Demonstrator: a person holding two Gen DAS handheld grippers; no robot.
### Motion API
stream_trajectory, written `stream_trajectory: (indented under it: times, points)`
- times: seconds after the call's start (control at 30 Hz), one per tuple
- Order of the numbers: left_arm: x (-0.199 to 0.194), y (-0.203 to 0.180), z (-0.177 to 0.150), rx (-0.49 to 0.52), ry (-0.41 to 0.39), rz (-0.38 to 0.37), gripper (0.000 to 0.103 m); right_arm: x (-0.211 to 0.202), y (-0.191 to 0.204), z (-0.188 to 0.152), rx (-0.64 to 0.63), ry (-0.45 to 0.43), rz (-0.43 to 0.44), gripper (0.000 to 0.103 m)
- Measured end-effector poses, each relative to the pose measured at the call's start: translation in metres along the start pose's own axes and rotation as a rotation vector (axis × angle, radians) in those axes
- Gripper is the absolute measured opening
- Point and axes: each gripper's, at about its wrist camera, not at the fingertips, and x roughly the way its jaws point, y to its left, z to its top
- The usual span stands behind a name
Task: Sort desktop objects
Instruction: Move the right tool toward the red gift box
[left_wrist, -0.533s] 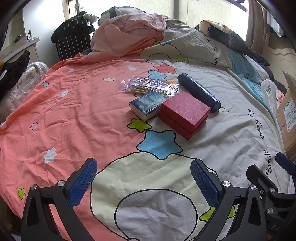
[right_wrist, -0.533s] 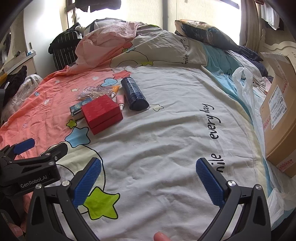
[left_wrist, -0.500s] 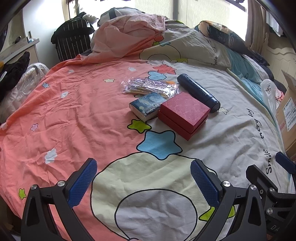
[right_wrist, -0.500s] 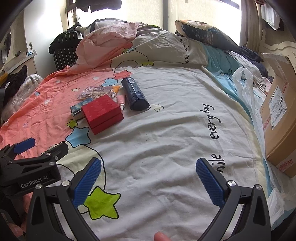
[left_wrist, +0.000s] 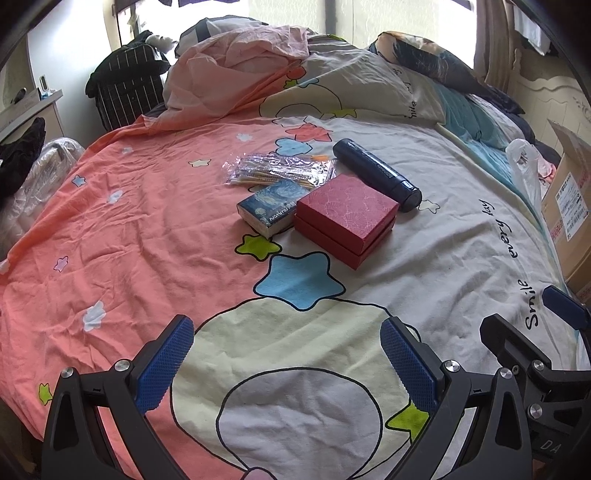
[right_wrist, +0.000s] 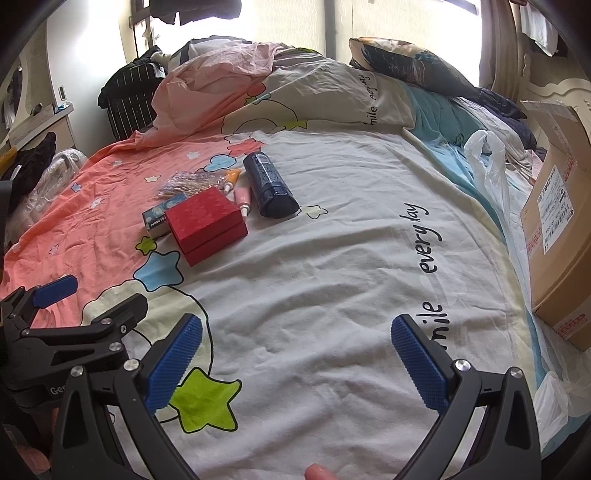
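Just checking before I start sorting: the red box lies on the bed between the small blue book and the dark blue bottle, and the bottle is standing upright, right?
Not quite. The dark blue bottle is lying on its side, not upright; the right wrist view shows it flat on the bed cover. The rest holds: the red box lies between the small blue book and the bottle.

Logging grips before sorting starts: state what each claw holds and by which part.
Nothing is held. The left claw and right claw both stand open over the bedsheet, well short of the red box.
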Motion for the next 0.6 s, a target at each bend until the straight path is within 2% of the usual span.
stream_trajectory:
  times: [0.27, 0.47, 0.6]
  points:
    - [0.005, 0.013, 0.0, -0.06, 0.038, -0.004, 0.103, 0.0, -0.002, -0.003, 0.016, 0.018, 0.038, 0.103]
    - [0.009, 0.012, -0.007, -0.029, 0.064, 0.095, 0.103, -0.001, -0.001, -0.001, 0.019, 0.026, 0.054, 0.103]
    - [0.006, 0.011, -0.007, -0.004, 0.062, 0.083, 0.103, -0.002, 0.003, 0.0, 0.01, 0.029, 0.065, 0.103]
